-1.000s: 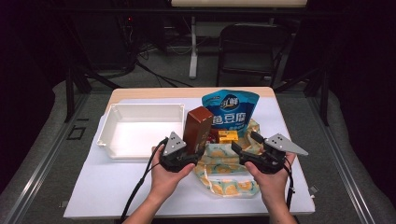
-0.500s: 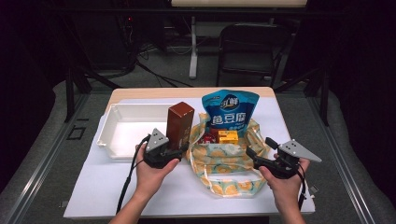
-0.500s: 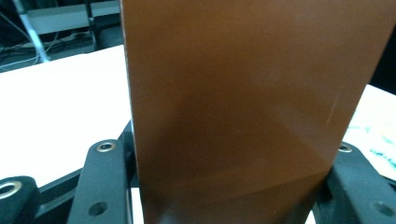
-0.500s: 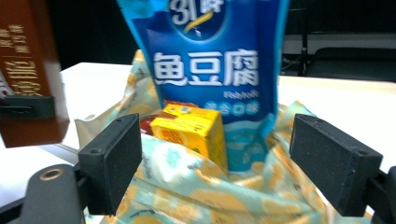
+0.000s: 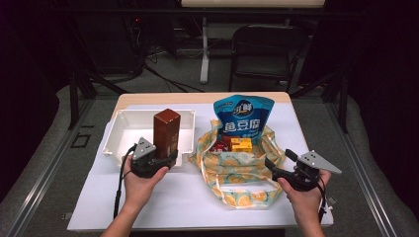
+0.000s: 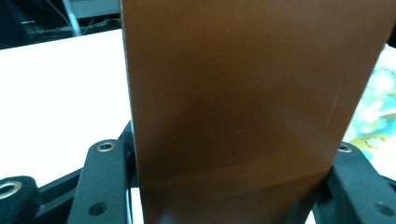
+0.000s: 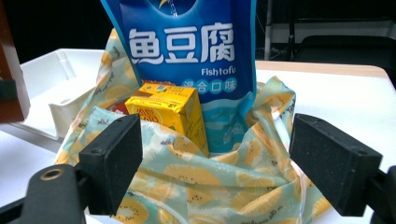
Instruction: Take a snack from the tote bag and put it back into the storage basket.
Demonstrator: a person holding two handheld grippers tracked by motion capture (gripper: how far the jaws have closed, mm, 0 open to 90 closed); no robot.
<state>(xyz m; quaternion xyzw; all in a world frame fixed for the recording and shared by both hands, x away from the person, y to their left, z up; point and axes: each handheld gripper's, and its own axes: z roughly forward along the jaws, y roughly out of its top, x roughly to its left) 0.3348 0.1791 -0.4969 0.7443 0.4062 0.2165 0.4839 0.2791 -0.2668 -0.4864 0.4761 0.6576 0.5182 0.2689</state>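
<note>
Your left tongs (image 5: 165,157) clench the upright brown box (image 5: 166,129) left of centre, at the white tray's (image 5: 121,129) front wall, not yet set down. Your right tongs (image 5: 277,167) stand released at lower right beside the fruit-print bag (image 5: 237,170), where the blue pouch (image 5: 242,118) and yellow carton (image 5: 240,144) remain to unpack

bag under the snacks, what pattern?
Pale mint cloth bag printed with yellow citrus slices; clearest in the right gripper view.

Tall glossy brown box (image 5: 166,131) upright, clamped at its base, above the white tray's near wall
</note>
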